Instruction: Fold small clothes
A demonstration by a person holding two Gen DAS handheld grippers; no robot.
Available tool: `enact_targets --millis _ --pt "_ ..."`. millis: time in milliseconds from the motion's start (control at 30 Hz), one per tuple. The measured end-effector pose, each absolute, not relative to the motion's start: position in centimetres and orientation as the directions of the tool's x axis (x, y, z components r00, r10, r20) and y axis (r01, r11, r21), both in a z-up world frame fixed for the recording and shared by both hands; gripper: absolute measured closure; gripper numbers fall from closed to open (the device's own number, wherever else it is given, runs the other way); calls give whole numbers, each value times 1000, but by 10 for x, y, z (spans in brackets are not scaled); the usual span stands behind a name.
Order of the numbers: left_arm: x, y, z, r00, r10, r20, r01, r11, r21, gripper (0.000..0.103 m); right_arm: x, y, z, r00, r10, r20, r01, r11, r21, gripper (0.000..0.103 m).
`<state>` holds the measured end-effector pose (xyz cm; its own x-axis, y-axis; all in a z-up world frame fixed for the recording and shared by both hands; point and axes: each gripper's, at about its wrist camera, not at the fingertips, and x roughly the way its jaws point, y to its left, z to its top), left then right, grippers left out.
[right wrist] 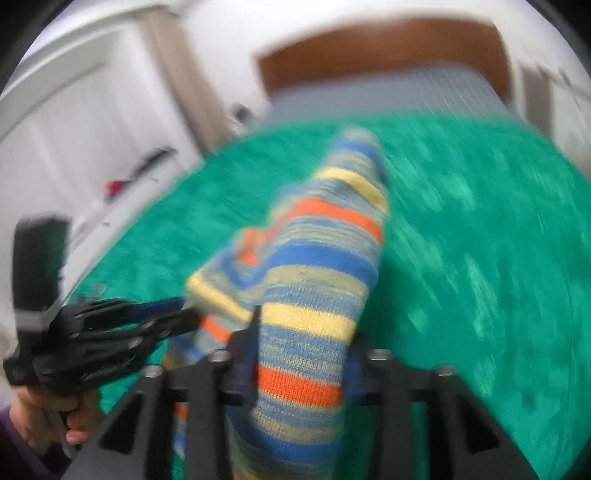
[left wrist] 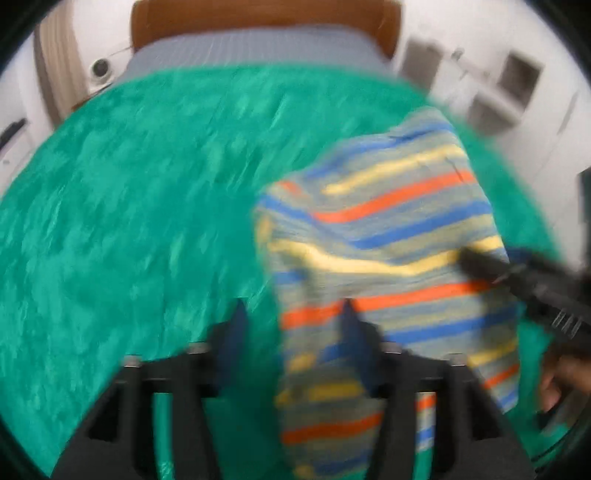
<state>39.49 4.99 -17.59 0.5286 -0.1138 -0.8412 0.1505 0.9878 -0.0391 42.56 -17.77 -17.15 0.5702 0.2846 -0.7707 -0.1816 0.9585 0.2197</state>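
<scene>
A small knitted garment (left wrist: 399, 229) with blue, yellow and orange stripes lies partly raised over a green fuzzy blanket (left wrist: 129, 203). My left gripper (left wrist: 294, 319) is open: its left finger stands over bare blanket, and the garment's edge drapes over its right finger. In the right wrist view the garment (right wrist: 325, 258) runs flat between the wide-apart fingers of my right gripper (right wrist: 304, 334) and over its body, not pinched. Each gripper shows in the other's view, the right gripper (left wrist: 469, 258) and the left gripper (right wrist: 188, 310), with tips at the garment's edges. Both views are blurred.
The green blanket (right wrist: 480, 240) covers a bed with a grey sheet (left wrist: 251, 51) and a brown headboard (left wrist: 258, 18) at the far end. White cupboards (right wrist: 74, 110) and walls surround it. A person's hand (right wrist: 44, 413) holds the left gripper's handle.
</scene>
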Motion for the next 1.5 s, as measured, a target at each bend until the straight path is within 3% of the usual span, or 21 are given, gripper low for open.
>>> enact_targets --millis 100,167,267,367,567,667,833,1233,1500 --pt "365 59 -185 548 -78 -833 122 992 -12 37 403 -222 -191 557 190 -808 -79 981 177 24" --pt "343 63 -175 590 -76 -804 105 994 -17 20 381 -235 -182 577 161 -801 -78 987 143 21" --pt "304 60 -146 678 -17 -734 79 996 50 5 344 -235 -156 615 165 -771 -130 986 108 14" --pt "275 49 -115 736 63 -674 33 991 128 1 313 -232 -126 639 171 -750 -161 983 87 10" --pt "229 36 -66 785 166 -597 -90 984 155 0 247 -209 -78 668 231 -707 -203 971 126 8" --pt "213 30 -57 751 203 -628 -117 977 177 0 212 -196 -64 666 239 -707 -226 967 114 6" --pt "178 24 -50 704 138 -696 -61 989 134 0 168 -182 -54 642 205 -739 -234 970 66 6" --pt "137 11 -38 731 66 -679 -11 996 85 0 122 -182 -39 665 137 -734 -190 982 11 6" --pt "129 9 -38 744 91 -662 -44 995 87 0 120 -186 -39 662 135 -737 -183 983 16 6"
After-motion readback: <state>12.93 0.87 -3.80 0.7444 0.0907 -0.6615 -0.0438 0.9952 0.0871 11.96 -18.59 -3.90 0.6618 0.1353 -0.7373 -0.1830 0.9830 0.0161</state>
